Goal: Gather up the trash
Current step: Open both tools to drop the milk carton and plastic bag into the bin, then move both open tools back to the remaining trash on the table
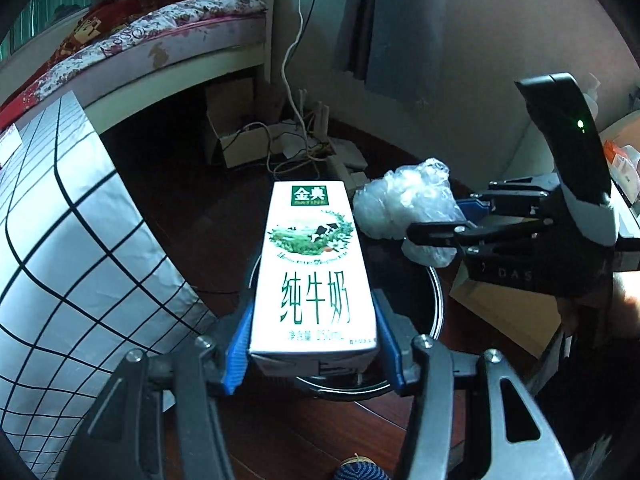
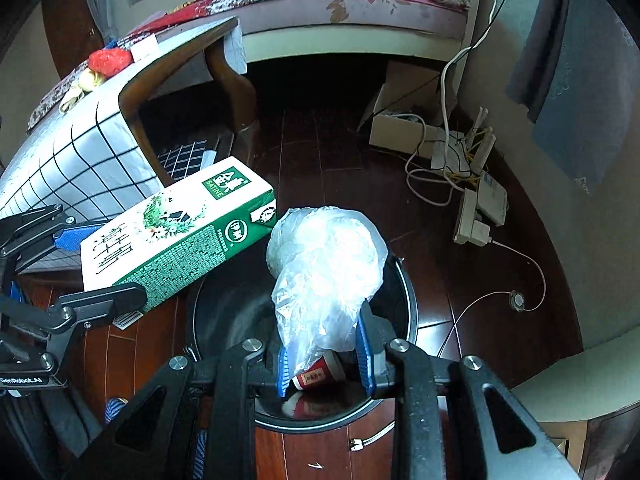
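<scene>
My left gripper [image 1: 314, 344] is shut on a white and green milk carton [image 1: 314, 268] and holds it above the black round trash bin [image 1: 438, 300]. The carton also shows in the right wrist view [image 2: 176, 232], at the left. My right gripper [image 2: 326, 354] is shut on a crumpled clear plastic bag [image 2: 326, 268] over the bin [image 2: 408, 300]. A red and white paper cup [image 2: 318, 376] lies inside the bin. In the left wrist view the right gripper [image 1: 452, 224] holds the bag [image 1: 404, 204] just right of the carton.
A table with a white grid-pattern cloth [image 1: 60, 240] stands to the left; red and yellowish items [image 2: 108, 60] lie on it. A bed [image 2: 340, 4] is behind. A cardboard box [image 2: 396, 120], cables and a power strip [image 2: 472, 220] lie on the dark wood floor.
</scene>
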